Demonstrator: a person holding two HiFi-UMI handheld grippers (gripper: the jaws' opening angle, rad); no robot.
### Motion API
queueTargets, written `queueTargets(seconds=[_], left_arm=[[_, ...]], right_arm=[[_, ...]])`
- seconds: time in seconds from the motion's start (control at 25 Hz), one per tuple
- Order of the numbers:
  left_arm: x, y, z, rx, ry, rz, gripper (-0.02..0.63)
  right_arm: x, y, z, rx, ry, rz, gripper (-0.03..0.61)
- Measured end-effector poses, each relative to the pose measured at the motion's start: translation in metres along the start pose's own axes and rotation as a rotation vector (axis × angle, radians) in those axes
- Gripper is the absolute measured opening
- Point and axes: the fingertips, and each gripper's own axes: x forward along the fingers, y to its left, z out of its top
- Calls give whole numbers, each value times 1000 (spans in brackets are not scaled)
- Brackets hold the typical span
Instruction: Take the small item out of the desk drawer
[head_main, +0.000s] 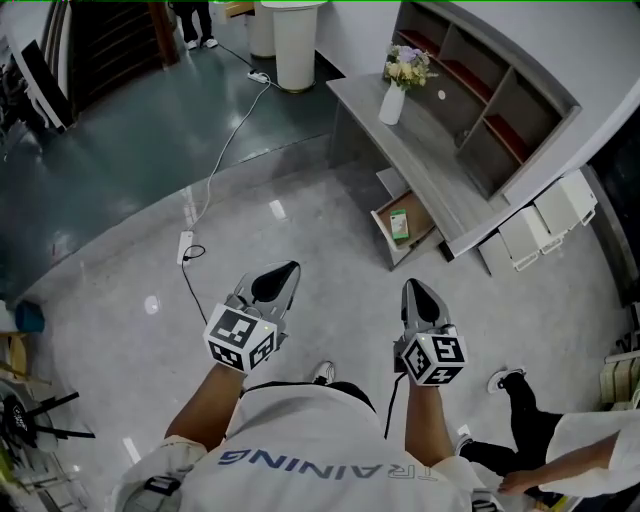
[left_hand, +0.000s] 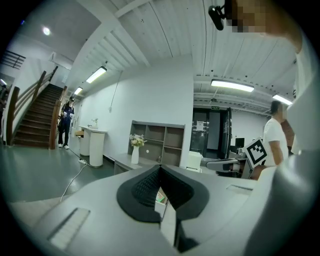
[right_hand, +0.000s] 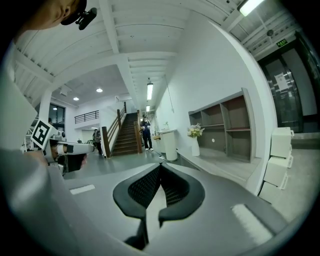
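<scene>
Over the grey floor (head_main: 320, 215), the left gripper (head_main: 292, 268) hangs with jaws closed on nothing, the right gripper (head_main: 411, 285) likewise closed and empty, and the small green item (head_main: 399, 226) lies in the open desk drawer (head_main: 418, 213), well apart from both.

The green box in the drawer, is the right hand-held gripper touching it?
Apart. The head view shows bare floor between the right hand-held gripper and the green box.

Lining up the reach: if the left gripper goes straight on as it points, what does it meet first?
Most likely the open drawer: past the shut tips of the left gripper, its own view shows the green item. Only floor lies between; depth is unclear.
</scene>
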Motion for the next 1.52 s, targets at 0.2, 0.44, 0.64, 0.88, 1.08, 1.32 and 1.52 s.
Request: queueTargets(seconds=[0.2,0.44,0.64,0.88,1.08,1.32,1.52], left_arm=[[46,-9,2,20,23,4,-2],[88,-13,16,46,26,-25,-2],[133,-15,32,66,18,-91,-2],[192,-8,42,66,22,-219,-2],[248,17,50,73,43,-318,-2],[313,75,69,95,76,-401,-2],[359,128,66,77,125,-448,-2]], right_arm=[[19,-49,5,34,-13,-5,17],[34,-79,14,59,-37,-29,17],[41,-111,34,57,-70,-96,17],[54,-148,50,63,-88,-241,17],[86,-163,53,80,-65,-340,17],[138,-182,75,106,-63,-474,17],[192,-180,75,122,-28,-530,17]])
